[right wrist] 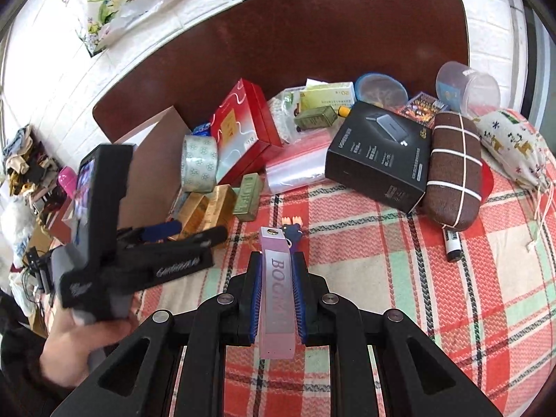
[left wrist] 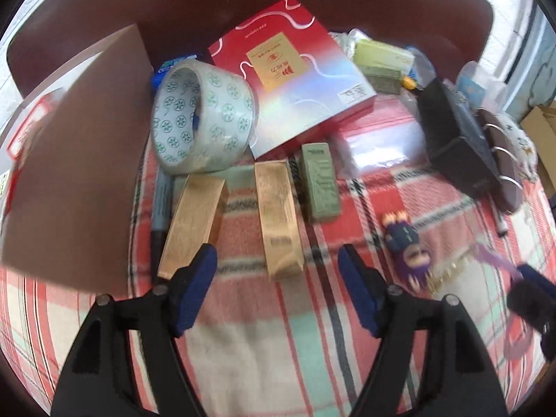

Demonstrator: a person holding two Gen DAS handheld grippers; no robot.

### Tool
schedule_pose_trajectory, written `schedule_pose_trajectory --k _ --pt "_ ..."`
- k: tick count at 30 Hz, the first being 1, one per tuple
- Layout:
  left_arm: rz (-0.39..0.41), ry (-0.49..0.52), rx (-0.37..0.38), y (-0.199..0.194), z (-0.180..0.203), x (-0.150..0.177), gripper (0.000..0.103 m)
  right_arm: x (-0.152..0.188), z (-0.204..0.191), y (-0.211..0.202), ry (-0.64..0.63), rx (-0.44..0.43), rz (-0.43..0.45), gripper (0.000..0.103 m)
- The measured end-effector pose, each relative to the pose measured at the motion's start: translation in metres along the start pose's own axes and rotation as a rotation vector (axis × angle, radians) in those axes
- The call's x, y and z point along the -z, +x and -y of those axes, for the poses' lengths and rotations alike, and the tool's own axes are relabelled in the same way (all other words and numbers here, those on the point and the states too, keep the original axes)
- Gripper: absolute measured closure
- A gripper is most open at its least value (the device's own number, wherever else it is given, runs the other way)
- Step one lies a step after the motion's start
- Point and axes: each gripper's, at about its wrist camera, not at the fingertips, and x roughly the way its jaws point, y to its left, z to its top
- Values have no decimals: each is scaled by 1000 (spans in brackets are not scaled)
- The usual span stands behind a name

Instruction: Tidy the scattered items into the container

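My left gripper [left wrist: 278,257] hangs open over the plaid cloth, with nothing between its blue pads. Just ahead of it lie two gold boxes [left wrist: 194,222] [left wrist: 279,219], a green box [left wrist: 319,180], a tape roll [left wrist: 205,114] and a grey marker [left wrist: 161,205]. The brown cardboard container [left wrist: 80,160] stands at the left. My right gripper [right wrist: 276,278] is shut on a pink strap [right wrist: 278,299]. The strap leads to a small purple figure [left wrist: 406,246] lying on the cloth. In the right wrist view the left gripper [right wrist: 198,230] sits left of the strap, near the gold boxes.
A red gift box [right wrist: 243,128] leans behind the tape. To the right lie a zip bag [right wrist: 299,163], a black carton [right wrist: 378,153], a brown corded case [right wrist: 455,170], a cloth pouch [right wrist: 514,146], a black marker [right wrist: 451,243] and a clear jar [right wrist: 465,87]. A hand [right wrist: 87,340] holds the left tool.
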Motion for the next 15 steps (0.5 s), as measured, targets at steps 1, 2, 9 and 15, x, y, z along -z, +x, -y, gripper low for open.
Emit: schedule_pose_trajectory --k 1,2,9,15 --pt "-10 -1 -4 6 0 -3 31 0 1 3 2 -2 -3 86" --pt "-21 -4 -12 12 1 -5 31 -1 3 5 5 -5 -6 86" --pt "-43 -7 -43 36 3 -9 31 -5 8 15 9 -15 -16 86" --pt "-27 -21 -35 38 -1 -11 42 -5 10 16 16 -18 -17 86"
